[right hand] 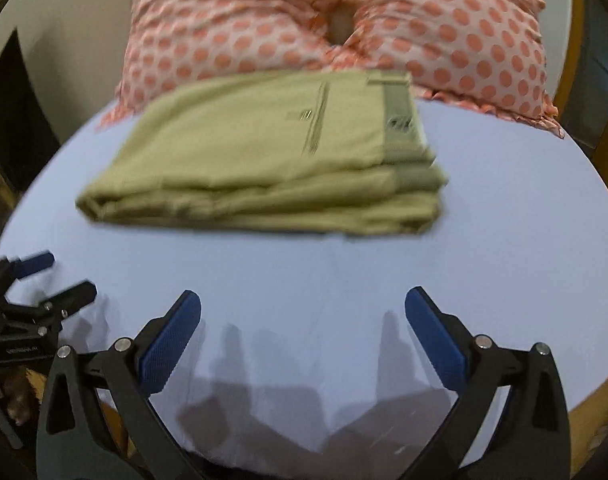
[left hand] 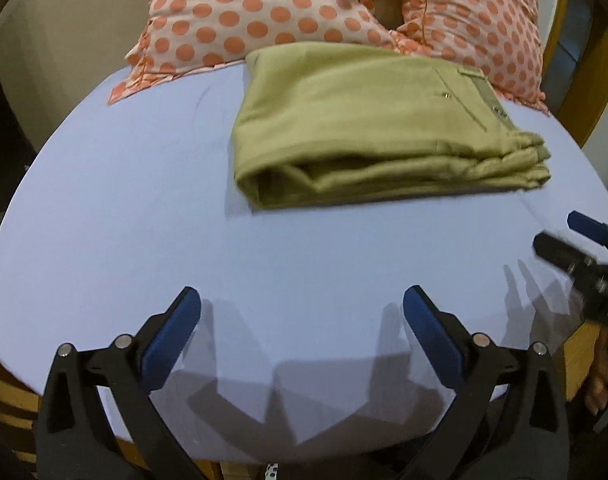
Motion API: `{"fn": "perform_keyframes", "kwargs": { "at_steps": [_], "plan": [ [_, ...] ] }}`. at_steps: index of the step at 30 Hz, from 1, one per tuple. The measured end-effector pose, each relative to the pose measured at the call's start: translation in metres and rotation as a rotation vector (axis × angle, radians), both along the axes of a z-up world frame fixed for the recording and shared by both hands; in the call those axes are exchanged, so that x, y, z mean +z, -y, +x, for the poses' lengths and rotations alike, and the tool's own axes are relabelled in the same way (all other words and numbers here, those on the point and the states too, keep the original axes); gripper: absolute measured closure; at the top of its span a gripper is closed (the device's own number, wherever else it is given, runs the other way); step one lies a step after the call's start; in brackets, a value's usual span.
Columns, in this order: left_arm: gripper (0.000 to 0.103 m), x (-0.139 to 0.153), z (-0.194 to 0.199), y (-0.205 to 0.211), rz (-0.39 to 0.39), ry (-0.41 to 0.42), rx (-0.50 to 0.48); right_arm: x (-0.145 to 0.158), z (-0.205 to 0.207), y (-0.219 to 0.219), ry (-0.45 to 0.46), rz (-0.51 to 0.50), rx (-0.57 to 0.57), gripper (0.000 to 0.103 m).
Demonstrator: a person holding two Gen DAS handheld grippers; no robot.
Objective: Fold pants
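Observation:
Olive-green pants lie folded into a thick rectangle on a pale blue bed sheet, waistband to the right. They also show in the right wrist view. My left gripper is open and empty, above the sheet well short of the pants. My right gripper is open and empty too, in front of the pants. The right gripper shows at the right edge of the left wrist view. The left gripper shows at the left edge of the right wrist view.
Two pillows with orange dots lie behind the pants, touching their far edge. A wooden bed frame runs along the right side. The sheet's near edge is just below the grippers.

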State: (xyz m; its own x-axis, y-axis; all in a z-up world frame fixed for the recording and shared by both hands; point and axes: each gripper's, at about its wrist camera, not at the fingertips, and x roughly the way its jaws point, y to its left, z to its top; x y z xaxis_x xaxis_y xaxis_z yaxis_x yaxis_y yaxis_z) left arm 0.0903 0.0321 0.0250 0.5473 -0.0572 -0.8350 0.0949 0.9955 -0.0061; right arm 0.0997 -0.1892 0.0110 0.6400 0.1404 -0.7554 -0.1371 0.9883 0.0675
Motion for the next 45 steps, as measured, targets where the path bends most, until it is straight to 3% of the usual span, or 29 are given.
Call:
{"fn": "perform_keyframes", "kwargs": {
  "at_steps": [6,14,45],
  "plan": [
    [0.002,-0.004,-0.006,0.001,0.020,0.028,0.018,-0.014,-0.004,-0.009,-0.037,-0.055,-0.030,0.001],
    [0.002,-0.006,-0.011,0.001,0.014,0.082,0.020,-0.014,-0.008,-0.009,-0.040,-0.049,-0.046,0.001],
    [0.002,-0.006,-0.011,0.001,0.015,0.091,0.016,-0.015,-0.008,-0.009,-0.040,-0.049,-0.047,0.001]
  ]
}}
